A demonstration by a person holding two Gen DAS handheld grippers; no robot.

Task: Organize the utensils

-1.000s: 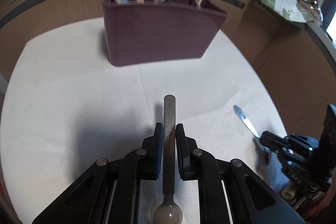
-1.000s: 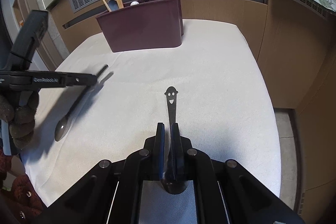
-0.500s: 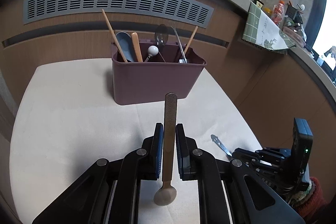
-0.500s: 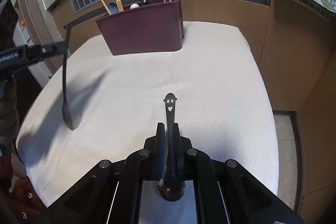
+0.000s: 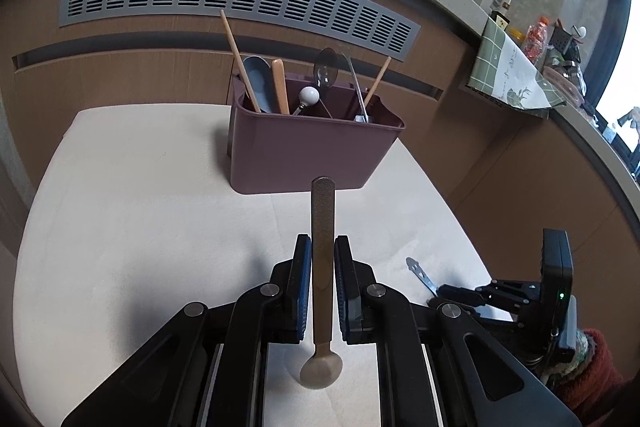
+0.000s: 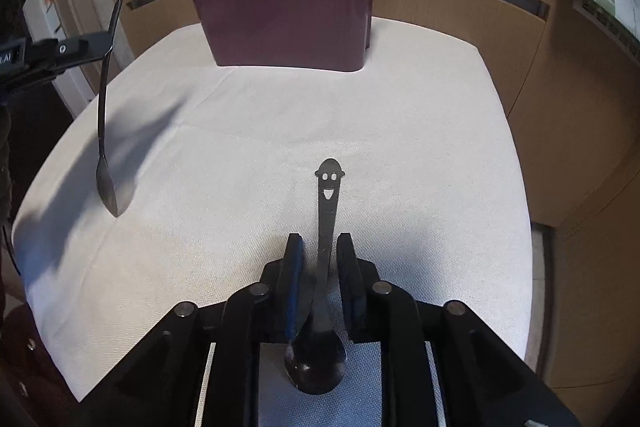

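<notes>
Hidden or unclear: the lower parts of every utensil standing in the utensil caddy (image 5: 304, 155) are concealed by its wall, and whether inner dividers separate them cannot be settled from either view, though a thin partition line shows near the centre. In the right wrist view the bowl of the smiley-handled spoon (image 6: 327, 211) sits under the gripper body, partly in shadow. The person's hand is cut off at the frame edge in both views.

Left gripper (image 5: 322, 259): pinching the flat handle of a brown spoon (image 5: 322, 267), held clear of the worktop (image 5: 120, 227), handle end pointing toward the caddy, round bowl nearest the camera. Seen from the right wrist, this spoon hangs near-vertical, bowl downward, over the worktop's left side.

Right gripper (image 6: 318, 251): its pads stand a little apart on either side of the smiley-handled spoon's stem, with a gap visible on both sides; the jaws appear spread, not clamped. The spoon is dark metal, its handle end cut with a face: two eye holes and a mouth. Whether it rests on the worktop cannot be told.

Materials: caddy is smooth maroon plastic, rounded-rectangular, standing at the worktop's far side. It holds wooden chopsticks (image 5: 240, 63), a blue-grey spoon (image 5: 258, 79), a wooden handle, a white-knobbed utensil (image 5: 309, 95) and a metal spoon (image 5: 326, 69). Worktop cover is a pale woven cloth. A slotted grey vent (image 5: 240, 1) runs along the brown panel behind.
</notes>
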